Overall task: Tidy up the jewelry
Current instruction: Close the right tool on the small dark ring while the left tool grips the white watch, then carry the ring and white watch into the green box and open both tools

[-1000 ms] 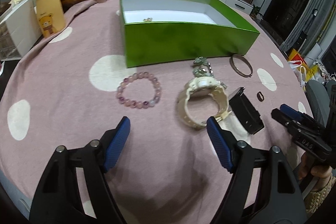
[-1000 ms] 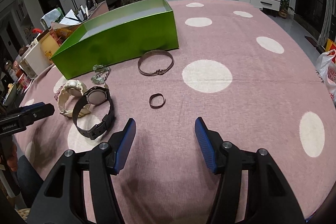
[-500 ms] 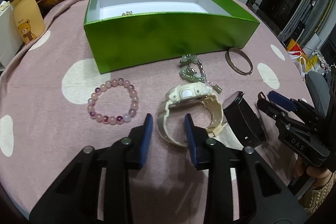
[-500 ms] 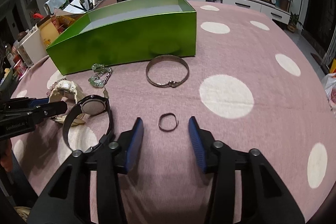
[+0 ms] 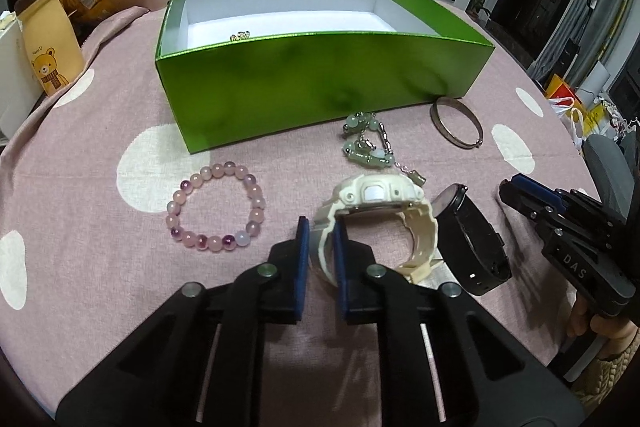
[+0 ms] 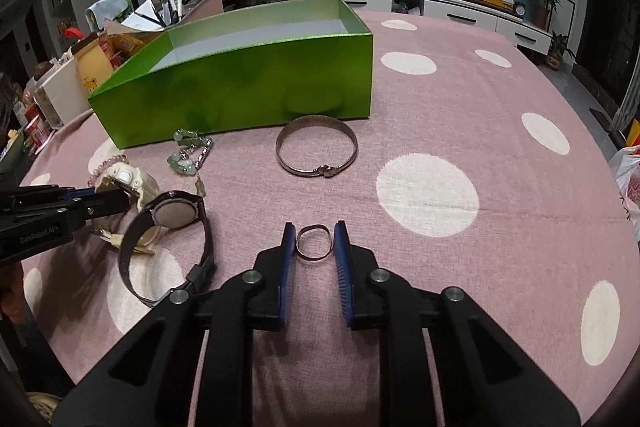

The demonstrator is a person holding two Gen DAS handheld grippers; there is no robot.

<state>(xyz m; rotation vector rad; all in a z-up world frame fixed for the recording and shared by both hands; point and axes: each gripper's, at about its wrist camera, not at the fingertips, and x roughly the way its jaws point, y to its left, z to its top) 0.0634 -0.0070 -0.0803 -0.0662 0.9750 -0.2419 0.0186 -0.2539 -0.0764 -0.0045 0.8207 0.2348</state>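
While both grippers stood wide a second ago, left gripper now pinches strap of cream watch, right gripper closes round small ring, contact likely. Both pieces lie on cloth near green box; lift and drop-in come next.

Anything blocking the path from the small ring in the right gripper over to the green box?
The silver bangle lies on the cloth directly between the small ring, framed by the right gripper, and the green box. Lifted clear, only the box's near wall remains.
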